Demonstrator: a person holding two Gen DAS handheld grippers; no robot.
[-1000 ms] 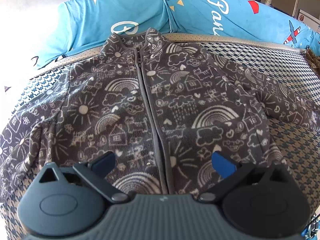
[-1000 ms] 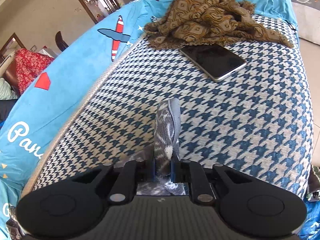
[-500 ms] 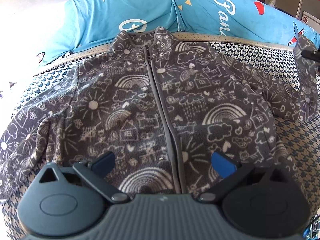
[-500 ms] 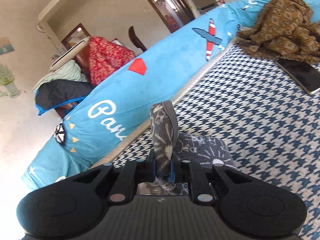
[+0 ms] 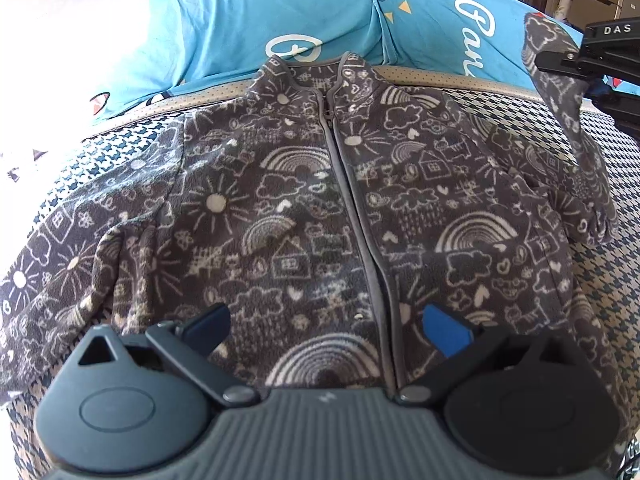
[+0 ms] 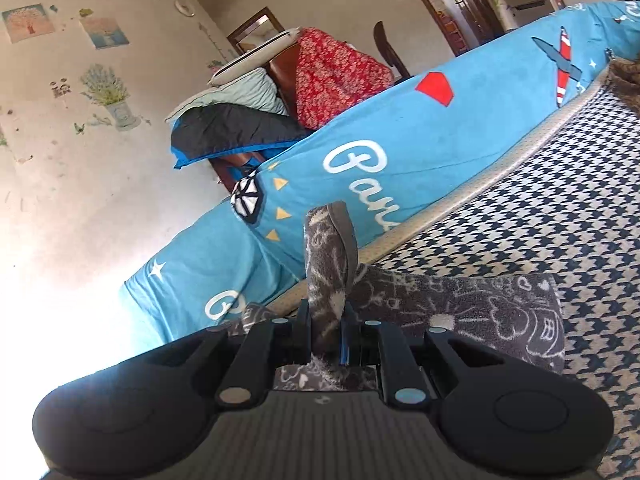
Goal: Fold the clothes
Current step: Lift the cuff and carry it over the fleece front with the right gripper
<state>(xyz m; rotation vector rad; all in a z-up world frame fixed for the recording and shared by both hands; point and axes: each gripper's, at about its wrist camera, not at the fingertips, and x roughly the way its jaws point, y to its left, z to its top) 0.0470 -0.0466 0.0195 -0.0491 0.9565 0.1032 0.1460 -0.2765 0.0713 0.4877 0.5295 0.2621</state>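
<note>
A dark grey fleece jacket point(image 5: 320, 208) with white doodle prints lies flat and zipped on a houndstooth cushion point(image 5: 600, 280), collar toward the blue backrest. My left gripper point(image 5: 326, 326) hovers open over its lower hem, nothing between the blue pads. My right gripper point(image 6: 326, 322) is shut on the cuff of the jacket's sleeve point(image 6: 326, 256), which sticks up between its fingers. In the left wrist view that sleeve point(image 5: 568, 92) is lifted off the cushion at the upper right, pinched by the right gripper point(image 5: 560, 62). The other sleeve point(image 5: 52, 264) lies spread out at the left.
A blue backrest cover point(image 5: 320, 12) with white lettering runs behind the jacket. Beyond it stand a chair draped with red cloth point(image 6: 340, 72) and dark bedding point(image 6: 236, 128). A brown patterned cloth point(image 6: 628, 80) lies at the far end of the cushion.
My right gripper has lifted the sleeve cuff off the cushion and carried it toward the jacket's body, turning to face the backrest. The phone has left its view. The left gripper stayed put.
</note>
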